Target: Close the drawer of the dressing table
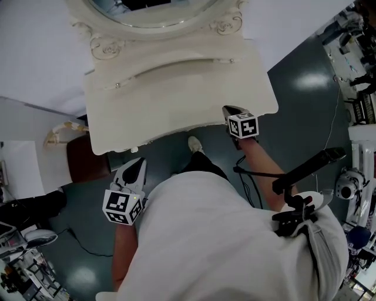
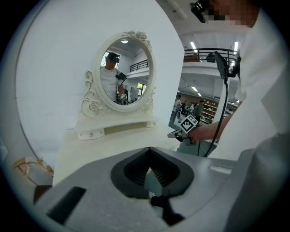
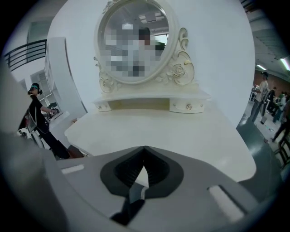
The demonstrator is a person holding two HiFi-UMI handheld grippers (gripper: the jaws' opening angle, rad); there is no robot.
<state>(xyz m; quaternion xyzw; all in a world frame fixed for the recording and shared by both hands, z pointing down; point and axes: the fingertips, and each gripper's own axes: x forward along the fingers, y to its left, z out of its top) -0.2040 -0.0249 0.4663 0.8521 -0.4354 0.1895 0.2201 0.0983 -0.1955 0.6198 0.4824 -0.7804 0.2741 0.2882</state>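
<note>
The cream dressing table (image 1: 176, 100) with its oval mirror (image 1: 147, 12) stands against a white wall. Under the mirror a shelf carries two small knobbed drawer fronts (image 3: 188, 106). I cannot see the table's front drawer from above; only the front edge shows. My right gripper (image 1: 226, 109) hovers at the table's front right edge, jaws shut with nothing between them (image 3: 144, 148). My left gripper (image 1: 140, 161) hangs below the front left edge over the floor, tips meeting and empty (image 2: 148, 149). The right gripper (image 2: 174, 134) also shows in the left gripper view.
A brown stool (image 1: 85, 159) with a cream ornate frame (image 1: 61, 132) sits to the left of the table. My shoe (image 1: 195, 144) stands on the dark floor by the table front. Cables and equipment (image 1: 352, 182) crowd the right side. A person (image 3: 38, 113) stands far left.
</note>
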